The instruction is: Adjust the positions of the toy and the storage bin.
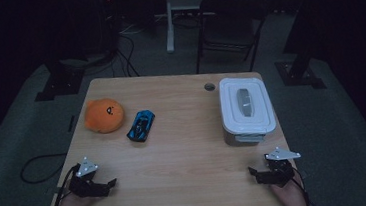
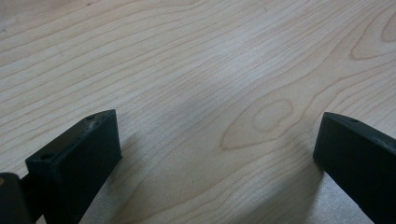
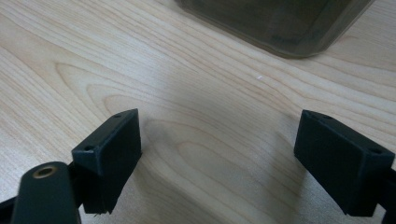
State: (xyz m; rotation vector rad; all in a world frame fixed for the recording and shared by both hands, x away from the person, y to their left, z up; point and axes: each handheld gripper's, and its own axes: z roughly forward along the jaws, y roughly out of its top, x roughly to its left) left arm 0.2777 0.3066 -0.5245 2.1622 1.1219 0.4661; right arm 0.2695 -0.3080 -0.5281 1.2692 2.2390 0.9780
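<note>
The left gripper (image 1: 109, 184) rests on the table (image 1: 183, 133), fingers (image 2: 79, 158) spread, nothing between them; the right gripper (image 1: 254, 172) likewise, its fingers (image 3: 109, 149) spread; the white lidded container (image 1: 246, 108) sits just beyond them.

Folding chair (image 1: 229, 21) beyond the table (image 1: 183, 133) – cables (image 1: 127, 57) across the floor

Pale matt wood-grain table (image 1: 185, 148), glossy blue car (image 1: 141, 125), soft orange plush (image 1: 103, 115) (cloth-like), smooth white plastic box (image 1: 246, 108).
</note>
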